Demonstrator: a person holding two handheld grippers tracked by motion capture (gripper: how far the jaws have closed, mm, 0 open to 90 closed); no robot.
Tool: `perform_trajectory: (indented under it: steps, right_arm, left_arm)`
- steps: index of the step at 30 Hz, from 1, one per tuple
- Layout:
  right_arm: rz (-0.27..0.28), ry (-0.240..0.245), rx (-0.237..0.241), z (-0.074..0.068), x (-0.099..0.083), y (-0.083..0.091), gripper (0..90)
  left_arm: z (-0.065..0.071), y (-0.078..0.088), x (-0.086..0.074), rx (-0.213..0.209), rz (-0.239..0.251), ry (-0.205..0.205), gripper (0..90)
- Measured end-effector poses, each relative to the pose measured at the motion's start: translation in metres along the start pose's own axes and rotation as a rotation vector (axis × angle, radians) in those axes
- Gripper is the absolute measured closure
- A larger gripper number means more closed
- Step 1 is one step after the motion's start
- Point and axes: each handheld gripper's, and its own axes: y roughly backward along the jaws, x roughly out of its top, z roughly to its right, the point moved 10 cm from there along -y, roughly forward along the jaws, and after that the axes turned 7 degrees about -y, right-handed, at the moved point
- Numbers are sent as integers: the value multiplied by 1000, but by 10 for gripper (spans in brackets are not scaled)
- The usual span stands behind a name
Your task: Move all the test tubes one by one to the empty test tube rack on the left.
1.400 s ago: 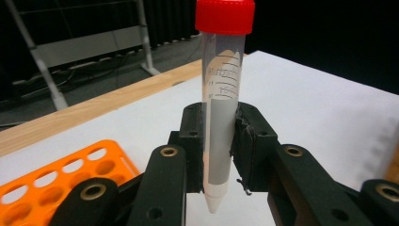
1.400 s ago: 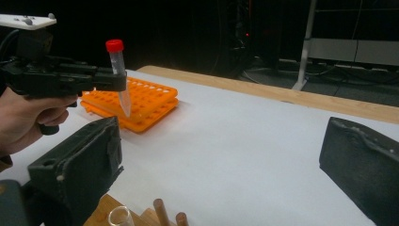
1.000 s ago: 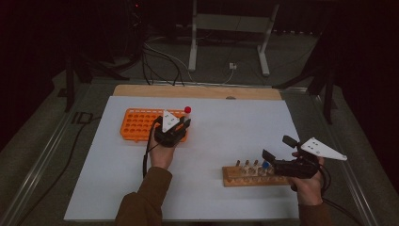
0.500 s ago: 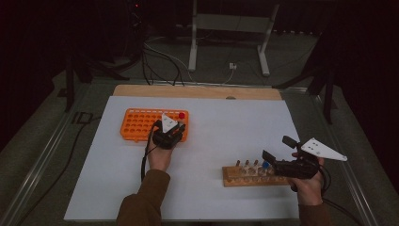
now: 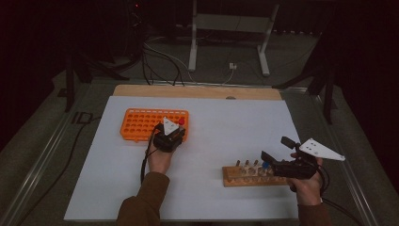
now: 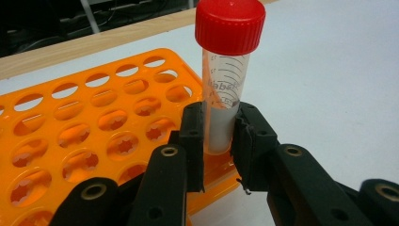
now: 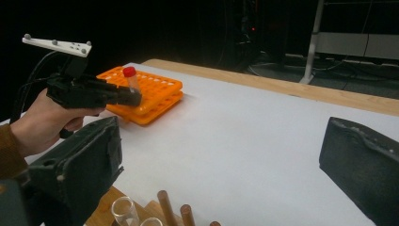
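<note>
A clear tube with a red cap [image 6: 225,80] stands upright between the jaws of my left gripper [image 6: 219,129], which is shut on its lower part. The tube's lower end meets a hole at the corner of the orange rack [image 6: 94,132]. In the high view the left gripper [image 5: 178,126] is over the right end of the orange rack [image 5: 141,123], with the red cap [image 5: 181,121] just above it. My right gripper [image 5: 274,149] stands open over the right part of a wooden rack [image 5: 233,179], with nothing between its jaws. The right gripper view shows the left gripper [image 7: 134,98] with the tube [image 7: 130,75].
The wooden rack [image 7: 146,209] carries an open glass tube [image 7: 124,209] and several wooden pegs [image 7: 167,205]. A white sheet [image 5: 226,127] covers the table, with a wooden edge [image 5: 197,92] at the far side. Cables and a stand lie on the floor beyond.
My left gripper has sunk with the red-capped tube toward the orange rack. The right gripper has stayed where it was.
</note>
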Motion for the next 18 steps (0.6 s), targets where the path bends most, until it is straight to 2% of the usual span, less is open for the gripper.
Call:
perform_trajectory:
  steps: [2, 3, 4, 9, 14, 15, 16, 17, 18]
  right_arm:
    - [-1, -3, 0, 0, 0, 0, 0]
    - [-4, -5, -2, 1, -1, 0, 0]
    - [-4, -5, -2, 1, -1, 0, 0]
    - [-8, -3, -9, 6, -2, 1, 0]
    - [-16, -1, -15, 9, -4, 1, 0]
    - [-19, -2, -19, 11, -5, 3, 0]
    - [-19, -2, -19, 11, -5, 3, 0]
    - [-22, 0, -23, 13, -5, 4, 0]
    - [-22, 0, -23, 13, -5, 4, 0]
  left_arm:
    - [0, 0, 0, -5, 0, 9, 727]
    - [0, 0, -1, -6, 0, 13, 667]
    - [0, 2, -1, -10, 2, 16, 667]
    - [0, 11, 2, -50, 39, 60, 542]
    - [-1, 25, 6, -83, 75, 107, 463]
    - [-1, 29, 8, -93, 88, 119, 415]
    - [-2, 33, 10, -96, 98, 126, 415]
    - [-2, 37, 12, -96, 111, 130, 354]
    - [-3, 42, 14, -96, 122, 135, 354]
